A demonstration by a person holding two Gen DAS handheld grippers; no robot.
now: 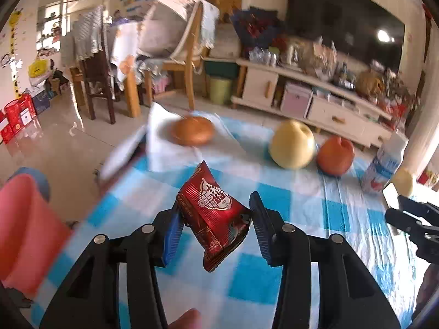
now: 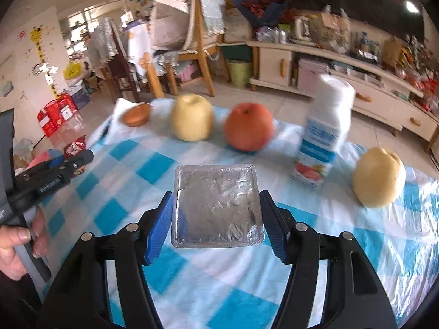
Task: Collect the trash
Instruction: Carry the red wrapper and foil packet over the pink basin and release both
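Note:
A red snack wrapper [image 1: 214, 213] hangs crumpled between the blue pads of my left gripper [image 1: 215, 220], which is shut on it, clear above the blue-and-white checked tablecloth [image 1: 274, 282]. The right wrist view shows that same gripper [image 2: 79, 161] at the left edge with the red wrapper [image 2: 74, 146] at its tip and a hand [image 2: 16, 244] on its handle. My right gripper [image 2: 216, 227] is shut on a flat silver foil pack [image 2: 216, 205], one pad against each side edge. In the left wrist view the right gripper [image 1: 406, 213] pokes in from the right.
On the cloth stand a brown bun [image 1: 193, 130] on white paper, a yellow pear [image 1: 292, 144], a red apple [image 1: 334, 155], a white drink bottle [image 2: 326, 134] and a second pear [image 2: 378, 178]. A pink container [image 1: 24, 227] sits beside the table's left edge. Chairs and a low cabinet lie beyond.

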